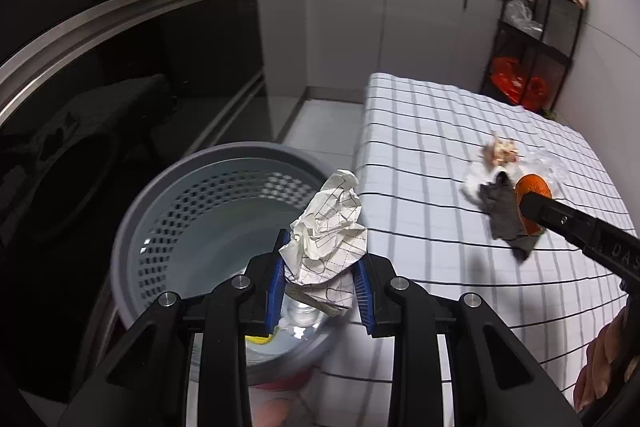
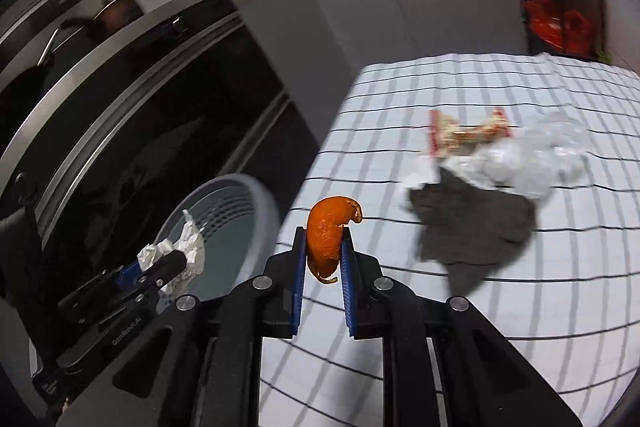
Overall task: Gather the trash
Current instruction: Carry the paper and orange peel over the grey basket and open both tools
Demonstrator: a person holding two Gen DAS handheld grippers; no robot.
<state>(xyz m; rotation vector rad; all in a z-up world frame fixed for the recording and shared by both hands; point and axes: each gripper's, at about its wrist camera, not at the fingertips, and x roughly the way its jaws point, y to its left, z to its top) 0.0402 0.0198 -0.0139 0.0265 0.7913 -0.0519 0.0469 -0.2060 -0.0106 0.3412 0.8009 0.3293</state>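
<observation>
Beside the checked tablecloth [image 1: 460, 155], our left gripper [image 1: 322, 267], clamped on crumpled paper [image 1: 328, 227], hangs over the grey basket [image 1: 132, 203], so we part the jaws only once centred, while our right gripper [image 2: 324, 251], pinching orange peel [image 2: 328, 231], travels left toward it.

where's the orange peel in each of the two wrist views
Left wrist: the orange peel is at right of centre, over the checked tablecloth, at the tip of the right gripper reaching in from the right.
Right wrist: the peel is at lower centre, clamped between that gripper's blue pads.
Shared landmark: the grey perforated bin, beside the table's left edge in both.
</observation>
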